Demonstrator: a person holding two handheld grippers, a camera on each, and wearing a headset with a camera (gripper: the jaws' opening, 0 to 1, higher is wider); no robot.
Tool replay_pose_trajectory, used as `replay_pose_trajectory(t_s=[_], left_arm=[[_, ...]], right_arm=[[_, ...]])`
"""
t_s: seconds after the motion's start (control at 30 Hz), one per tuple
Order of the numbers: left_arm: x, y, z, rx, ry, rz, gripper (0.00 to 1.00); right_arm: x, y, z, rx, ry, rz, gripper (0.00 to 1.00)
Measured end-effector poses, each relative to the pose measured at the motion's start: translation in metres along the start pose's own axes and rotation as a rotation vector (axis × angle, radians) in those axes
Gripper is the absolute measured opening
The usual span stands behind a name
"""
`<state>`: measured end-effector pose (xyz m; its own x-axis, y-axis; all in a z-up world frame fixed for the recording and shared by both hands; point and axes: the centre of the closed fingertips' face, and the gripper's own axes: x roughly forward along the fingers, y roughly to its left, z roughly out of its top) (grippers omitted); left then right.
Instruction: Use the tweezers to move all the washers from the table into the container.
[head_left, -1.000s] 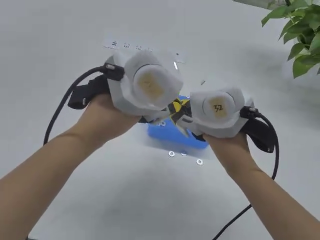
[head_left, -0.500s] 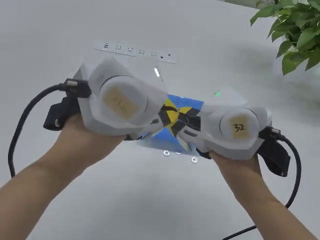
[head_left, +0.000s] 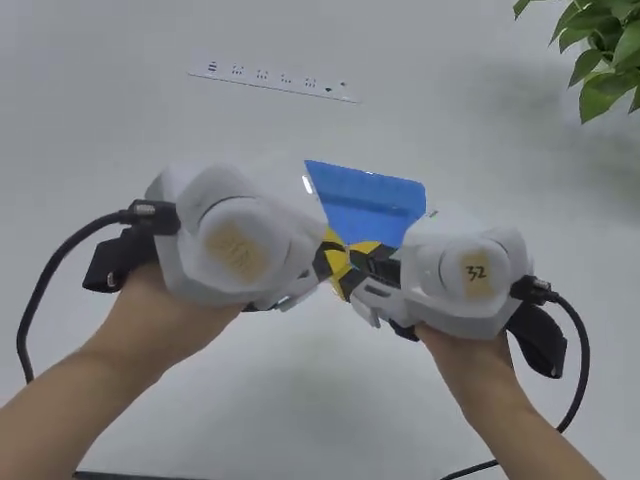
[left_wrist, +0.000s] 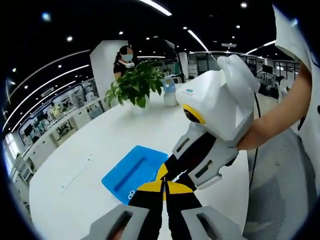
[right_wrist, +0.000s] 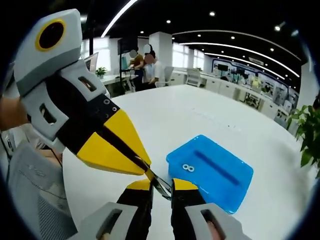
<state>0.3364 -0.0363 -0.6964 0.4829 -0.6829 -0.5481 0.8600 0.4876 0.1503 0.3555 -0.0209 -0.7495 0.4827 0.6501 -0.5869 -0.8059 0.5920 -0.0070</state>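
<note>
Over the middle of the table (right_wrist: 200, 120), the left gripper (right_wrist: 141, 166) is closed tight on the tweezers (right_wrist: 158, 183). Their thin steel end runs into the narrow gap of the right gripper (right_wrist: 162, 192), whose jaws seem to pinch it too. Just beyond and to the right, the blue container (right_wrist: 227, 186) holds two washers (right_wrist: 188, 168) side by side near its rim. They look tiny, flat, hard and slick, light enough to flick away, so I'd nip one across its ring, through the hole.
</note>
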Motion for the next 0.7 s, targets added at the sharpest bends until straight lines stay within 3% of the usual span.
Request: replay_pose_trajectory(t_s=[0.43, 0.7], left_arm=[[0.021, -0.002, -0.014, 0.020, 0.057, -0.044, 0.00], [0.025, -0.004, -0.016, 0.050, 0.070, -0.049, 0.00]], right_arm=[[0.013, -0.004, -0.020, 0.072, 0.038, 0.024, 0.10], [0.015, -0.006, -0.024, 0.064, 0.049, 0.020, 0.09]])
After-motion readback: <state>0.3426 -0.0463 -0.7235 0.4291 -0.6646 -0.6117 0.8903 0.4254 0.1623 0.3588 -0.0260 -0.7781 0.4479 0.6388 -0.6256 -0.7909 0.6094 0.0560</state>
